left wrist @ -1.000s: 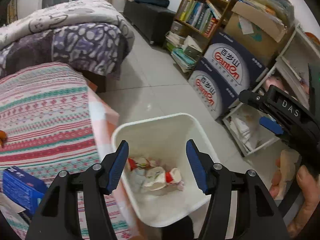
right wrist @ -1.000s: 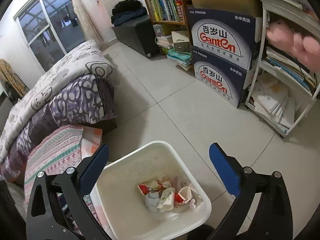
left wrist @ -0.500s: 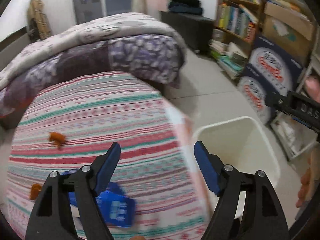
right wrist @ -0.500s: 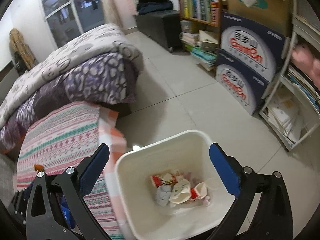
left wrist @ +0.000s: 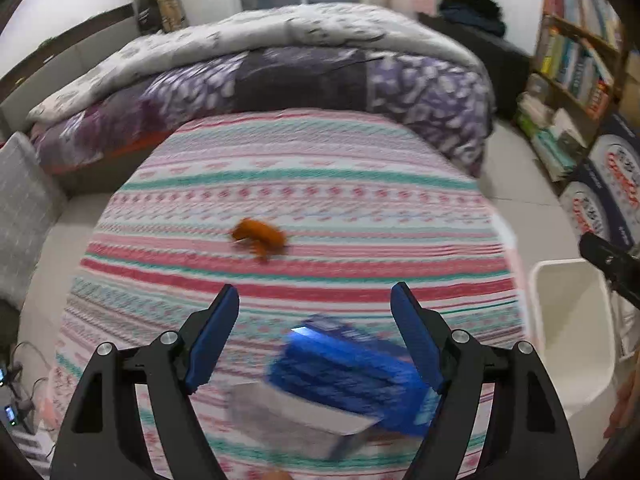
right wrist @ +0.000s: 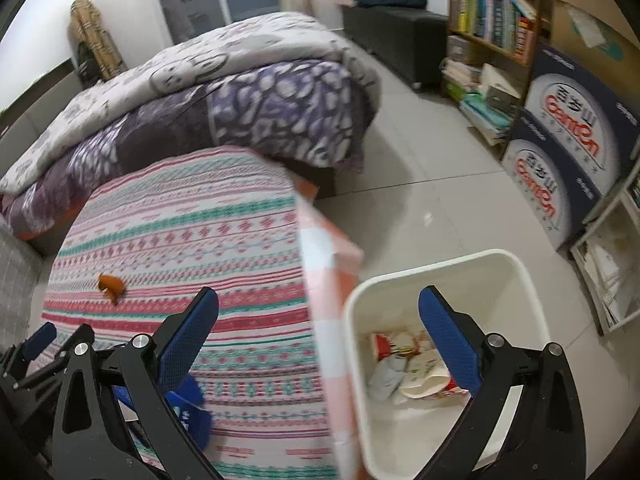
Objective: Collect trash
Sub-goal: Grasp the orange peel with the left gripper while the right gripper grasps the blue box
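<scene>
An orange scrap (left wrist: 260, 237) lies on the striped tablecloth (left wrist: 320, 184); it also shows in the right wrist view (right wrist: 112, 285). A blue box (left wrist: 352, 376) on white paper (left wrist: 296, 412) lies below my left gripper (left wrist: 316, 336), which is open and empty above the table. A white bin (right wrist: 532, 280) beside the table holds crumpled wrappers and cups (right wrist: 412, 368). My right gripper (right wrist: 320, 336) is open and empty, over the table edge and bin. The bin also shows in the left wrist view (left wrist: 572, 336).
A bed with a purple and grey quilt (right wrist: 248, 92) stands behind the table. Bookshelves (right wrist: 492, 12) and stacked water cartons (right wrist: 568, 136) line the right wall. Tiled floor (right wrist: 432, 184) lies between. A grey cushion (left wrist: 20, 216) sits at the left.
Both grippers have swung left from the bin toward the table. The left view now faces the tablecloth, orange scrap and blue box. Both stay open.
</scene>
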A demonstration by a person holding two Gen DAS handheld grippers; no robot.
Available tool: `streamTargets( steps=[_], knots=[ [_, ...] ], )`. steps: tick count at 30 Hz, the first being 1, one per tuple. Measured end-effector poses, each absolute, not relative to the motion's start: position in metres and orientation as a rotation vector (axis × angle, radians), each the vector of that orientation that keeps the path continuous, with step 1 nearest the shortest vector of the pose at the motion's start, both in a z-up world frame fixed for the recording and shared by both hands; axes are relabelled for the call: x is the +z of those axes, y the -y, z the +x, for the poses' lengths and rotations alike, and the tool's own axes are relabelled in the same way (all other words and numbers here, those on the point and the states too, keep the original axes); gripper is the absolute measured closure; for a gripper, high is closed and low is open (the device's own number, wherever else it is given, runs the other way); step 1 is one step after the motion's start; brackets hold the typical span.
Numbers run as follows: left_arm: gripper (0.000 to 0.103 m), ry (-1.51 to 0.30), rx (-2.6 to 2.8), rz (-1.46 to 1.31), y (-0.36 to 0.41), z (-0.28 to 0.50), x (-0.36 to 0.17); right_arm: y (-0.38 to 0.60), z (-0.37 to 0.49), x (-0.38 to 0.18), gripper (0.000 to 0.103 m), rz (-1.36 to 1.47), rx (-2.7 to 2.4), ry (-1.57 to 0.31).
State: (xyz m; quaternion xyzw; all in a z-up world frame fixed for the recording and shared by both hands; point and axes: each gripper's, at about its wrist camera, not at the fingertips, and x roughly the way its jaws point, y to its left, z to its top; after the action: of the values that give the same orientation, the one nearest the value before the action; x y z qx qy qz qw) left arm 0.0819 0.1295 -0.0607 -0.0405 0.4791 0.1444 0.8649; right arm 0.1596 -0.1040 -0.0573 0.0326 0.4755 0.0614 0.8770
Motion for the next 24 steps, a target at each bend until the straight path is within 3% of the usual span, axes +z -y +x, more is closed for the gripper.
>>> streamTargets(
  steps=[11, 24],
  knots=[
    [0.027, -1.193, 0.386, -0.215, -0.236, 0.052, -0.09, 0.044, 0.161, -0.074, 0.007, 0.028, 0.235, -1.054],
    [0.027, -1.403, 0.281, -0.146, -0.269, 0.037, -0.13, 0.015, 0.159, -0.083, 0.007, 0.014, 0.355, -1.11]
  ],
)
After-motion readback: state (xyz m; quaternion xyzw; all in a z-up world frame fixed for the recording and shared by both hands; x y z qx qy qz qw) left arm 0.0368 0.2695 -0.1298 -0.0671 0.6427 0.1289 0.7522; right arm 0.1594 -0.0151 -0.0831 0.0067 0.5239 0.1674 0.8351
